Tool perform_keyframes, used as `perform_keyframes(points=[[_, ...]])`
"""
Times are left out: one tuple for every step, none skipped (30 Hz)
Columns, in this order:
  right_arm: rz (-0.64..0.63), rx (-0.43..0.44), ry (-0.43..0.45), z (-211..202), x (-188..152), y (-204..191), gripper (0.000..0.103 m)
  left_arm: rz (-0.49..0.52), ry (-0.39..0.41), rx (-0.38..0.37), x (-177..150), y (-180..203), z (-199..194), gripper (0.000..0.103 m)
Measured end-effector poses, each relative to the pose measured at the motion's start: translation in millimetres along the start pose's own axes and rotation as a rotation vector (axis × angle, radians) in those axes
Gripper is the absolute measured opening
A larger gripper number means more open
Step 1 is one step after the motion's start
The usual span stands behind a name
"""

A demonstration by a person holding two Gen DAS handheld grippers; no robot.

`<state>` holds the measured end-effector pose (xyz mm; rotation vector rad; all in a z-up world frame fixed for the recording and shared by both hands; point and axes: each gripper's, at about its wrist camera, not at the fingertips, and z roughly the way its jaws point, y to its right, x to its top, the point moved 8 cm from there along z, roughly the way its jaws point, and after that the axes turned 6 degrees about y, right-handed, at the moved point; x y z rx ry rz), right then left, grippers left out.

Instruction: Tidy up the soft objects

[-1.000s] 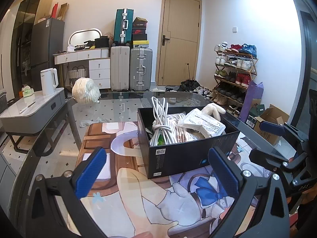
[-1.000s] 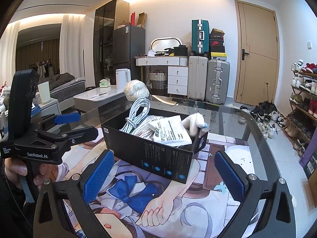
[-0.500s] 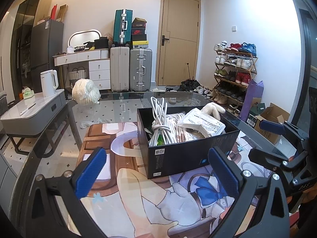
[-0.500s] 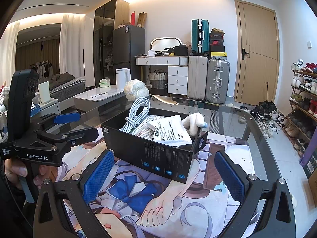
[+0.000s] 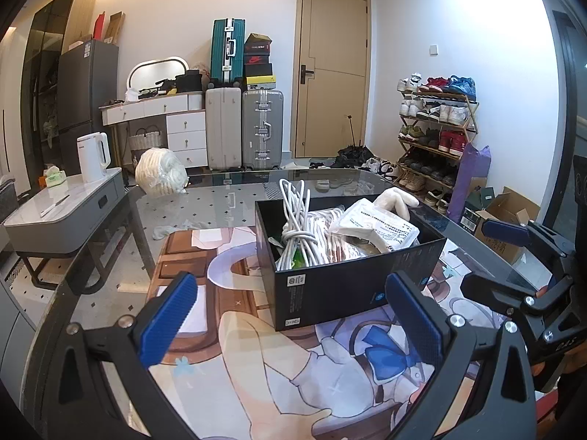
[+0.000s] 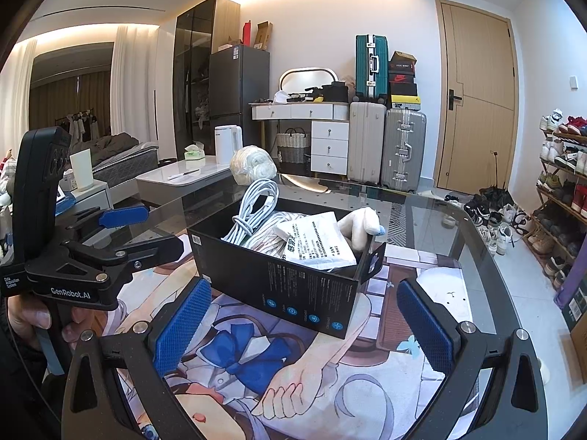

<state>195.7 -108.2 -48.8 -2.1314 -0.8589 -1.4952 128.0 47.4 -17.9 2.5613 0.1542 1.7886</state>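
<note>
A black box (image 5: 348, 286) (image 6: 293, 286) stands on a printed mat (image 5: 256, 359) on the glass table. It holds a coiled white cable (image 5: 297, 227) (image 6: 253, 205), a white packet with printed text (image 5: 378, 225) (image 6: 315, 242), striped cloth and a cream plush toy (image 5: 398, 200) (image 6: 361, 225). My left gripper (image 5: 293, 326) is open and empty, just in front of the box. My right gripper (image 6: 304, 330) is open and empty, in front of the box's other side. Each gripper shows in the other's view, the right one (image 5: 513, 256) and the left one (image 6: 121, 231).
A bag of white soft stuff (image 5: 161, 178) (image 6: 253, 165) lies at the table's far edge. A grey side table with a white kettle (image 5: 93, 157) stands to the left. Suitcases (image 5: 262, 128), a dresser, a door and a shoe rack (image 5: 433, 135) lie beyond.
</note>
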Motion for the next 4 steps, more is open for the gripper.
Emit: perform_keyframes(points=[[0.001, 0.001, 0.0, 0.6, -0.6, 0.1, 0.103, 0.003, 0.0, 0.001, 0.1, -0.6, -0.1, 0.103], [0.001, 0.0, -0.001, 1.1, -1.0, 0.3, 0.103, 0.005, 0.001, 0.002, 0.3, 0.1, 0.3, 0.103], [0.001, 0.0, -0.001, 0.5, -0.8, 0.0, 0.103, 0.008, 0.002, 0.002, 0.3, 0.1, 0.2, 0.103], [0.001, 0.001, 0.0, 0.5, -0.7, 0.0, 0.103, 0.009, 0.002, 0.003, 0.4, 0.0, 0.2, 0.103]])
